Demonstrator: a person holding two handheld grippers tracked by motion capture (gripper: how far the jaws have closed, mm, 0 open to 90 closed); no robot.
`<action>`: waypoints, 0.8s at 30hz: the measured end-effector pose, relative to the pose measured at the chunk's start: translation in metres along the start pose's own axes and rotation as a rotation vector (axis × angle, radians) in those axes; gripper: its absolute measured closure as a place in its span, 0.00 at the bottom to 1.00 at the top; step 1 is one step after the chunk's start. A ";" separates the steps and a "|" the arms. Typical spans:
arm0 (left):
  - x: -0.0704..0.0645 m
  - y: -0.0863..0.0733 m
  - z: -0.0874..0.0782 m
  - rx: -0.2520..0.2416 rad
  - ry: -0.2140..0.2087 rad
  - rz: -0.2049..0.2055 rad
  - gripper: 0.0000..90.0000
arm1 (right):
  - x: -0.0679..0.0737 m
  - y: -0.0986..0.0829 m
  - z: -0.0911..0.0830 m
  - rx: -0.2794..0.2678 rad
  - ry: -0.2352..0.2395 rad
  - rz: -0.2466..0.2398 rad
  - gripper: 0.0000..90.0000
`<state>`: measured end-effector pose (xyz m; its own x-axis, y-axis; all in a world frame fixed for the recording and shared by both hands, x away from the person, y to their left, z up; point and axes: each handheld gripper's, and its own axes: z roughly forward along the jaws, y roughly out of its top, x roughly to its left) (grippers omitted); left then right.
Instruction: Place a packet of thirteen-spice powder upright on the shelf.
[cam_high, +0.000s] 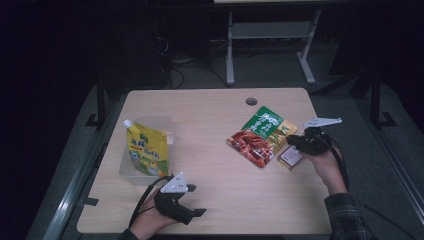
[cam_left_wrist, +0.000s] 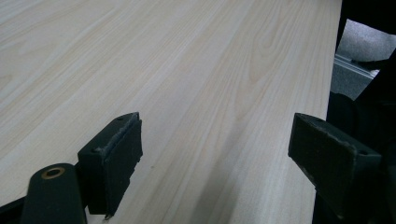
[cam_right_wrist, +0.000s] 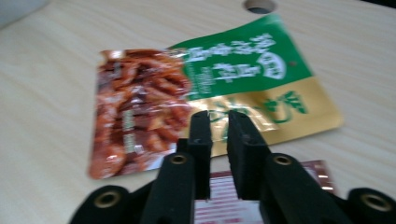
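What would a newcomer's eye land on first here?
Probably the red-and-green snack pouch lying flat right of the table's centre, with the right hand-held gripper poised at its near edge, jaws almost closed, above a small red packet. Next, the yellow spouted pouch standing in a clear bin at the left.

Left gripper (cam_left_wrist: 215, 154) jaws wide apart, low over bare light-wood table (cam_left_wrist: 187, 60), near its edge.

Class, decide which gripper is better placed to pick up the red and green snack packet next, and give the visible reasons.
Right. The right gripper sits at the snack packet, jaws nearly closed. The left gripper is open over bare table, far away.
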<state>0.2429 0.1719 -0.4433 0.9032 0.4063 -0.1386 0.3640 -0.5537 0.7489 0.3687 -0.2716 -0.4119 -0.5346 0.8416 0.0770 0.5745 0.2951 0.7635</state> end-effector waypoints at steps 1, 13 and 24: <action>0.000 0.000 0.000 0.002 0.000 0.001 0.19 | -0.004 0.000 -0.001 0.001 -0.012 0.015 0.95; 0.002 0.000 0.000 0.004 -0.003 0.004 0.19 | -0.057 -0.012 0.015 0.106 -0.135 0.070 1.00; 0.002 -0.001 0.002 0.013 -0.004 0.003 0.19 | -0.072 -0.025 0.026 0.152 -0.183 0.081 1.00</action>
<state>0.2453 0.1714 -0.4455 0.9052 0.4014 -0.1394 0.3644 -0.5644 0.7407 0.4089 -0.3281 -0.4530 -0.3697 0.9291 0.0062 0.7051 0.2762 0.6531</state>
